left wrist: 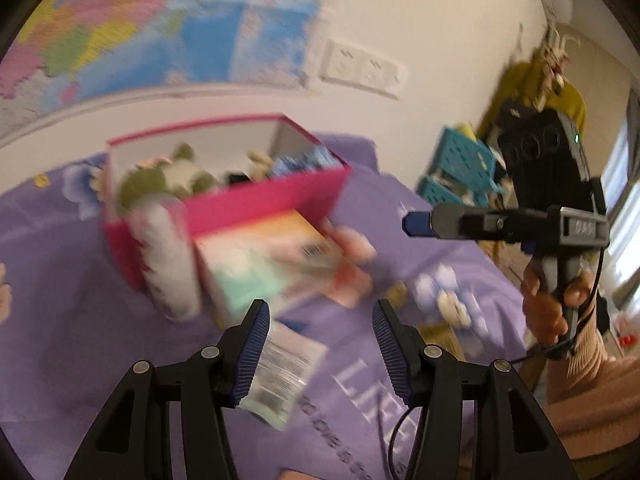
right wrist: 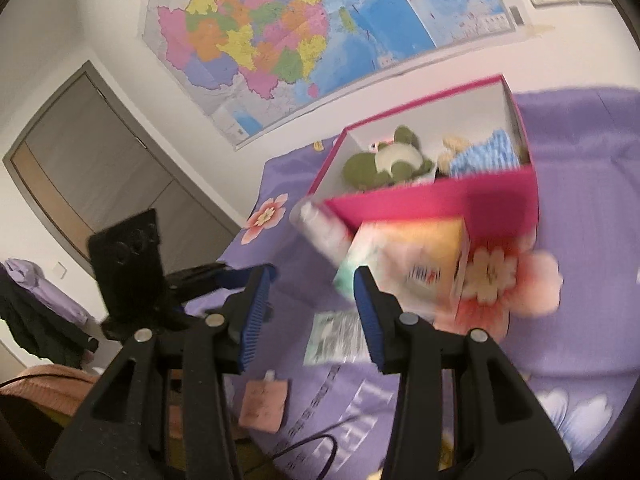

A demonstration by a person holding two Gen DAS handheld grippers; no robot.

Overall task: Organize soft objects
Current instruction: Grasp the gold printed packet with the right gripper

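Note:
A pink box [left wrist: 264, 196] [right wrist: 440, 204] stands on the purple bedspread [left wrist: 60, 320] [right wrist: 580, 168]. It holds a green plush toy [left wrist: 160, 180] [right wrist: 384, 164] and a blue-and-white soft item [left wrist: 304, 160] [right wrist: 484, 152]. A tissue pack [left wrist: 264, 264] [right wrist: 404, 260] and a white tube [left wrist: 168, 260] [right wrist: 324, 232] lie against its front. A flat packet [left wrist: 284, 372] [right wrist: 336, 338] lies near my fingers. My left gripper [left wrist: 320, 352] is open and empty above the packet. My right gripper [right wrist: 312, 316] is open and empty; it also shows in the left wrist view [left wrist: 416, 224].
A map [right wrist: 304, 32] hangs on the wall above the bed. Teal baskets [left wrist: 464, 168] stand beyond the bed at right. A door [right wrist: 100, 168] is at left. A small pink card [right wrist: 264, 404] lies near the bed's front edge.

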